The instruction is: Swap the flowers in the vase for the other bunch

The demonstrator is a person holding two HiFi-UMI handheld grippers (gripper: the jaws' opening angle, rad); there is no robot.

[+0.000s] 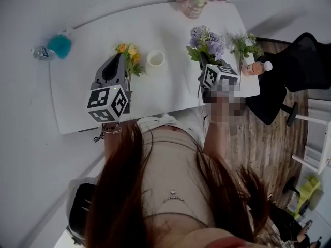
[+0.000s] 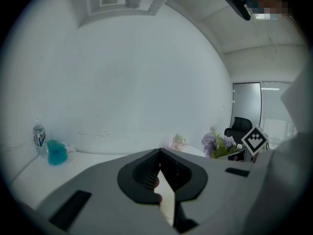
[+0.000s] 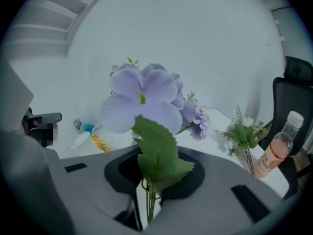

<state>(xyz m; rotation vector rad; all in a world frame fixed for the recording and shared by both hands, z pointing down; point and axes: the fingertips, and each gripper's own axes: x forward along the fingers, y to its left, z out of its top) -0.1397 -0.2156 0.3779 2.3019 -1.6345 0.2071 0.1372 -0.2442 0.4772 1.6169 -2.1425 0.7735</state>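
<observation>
A white vase [image 1: 155, 59] stands empty mid-table, also seen in the right gripper view as the vase [image 3: 80, 142]. My right gripper [image 1: 204, 61] is shut on the stems of a purple flower bunch [image 1: 207, 41] held above the table right of the vase; up close the purple flowers [image 3: 142, 99] and a green leaf rise from the right gripper [image 3: 149, 190]. A yellow bunch [image 1: 129, 51] sits left of the vase by the tips of my left gripper [image 1: 120, 58]; the yellow flowers [image 3: 100, 143] look low beside the vase. The left gripper [image 2: 159, 170] is shut, no stem visible in it.
A green-and-white sprig bunch [image 1: 243, 45] and a pink drink bottle [image 1: 257, 67] lie at the table's right end. A pink jar [image 1: 195, 4] stands at the far edge. A blue fluffy thing [image 1: 60, 45] and a water bottle [image 1: 39, 51] sit far left. A black chair [image 1: 305, 61] stands right.
</observation>
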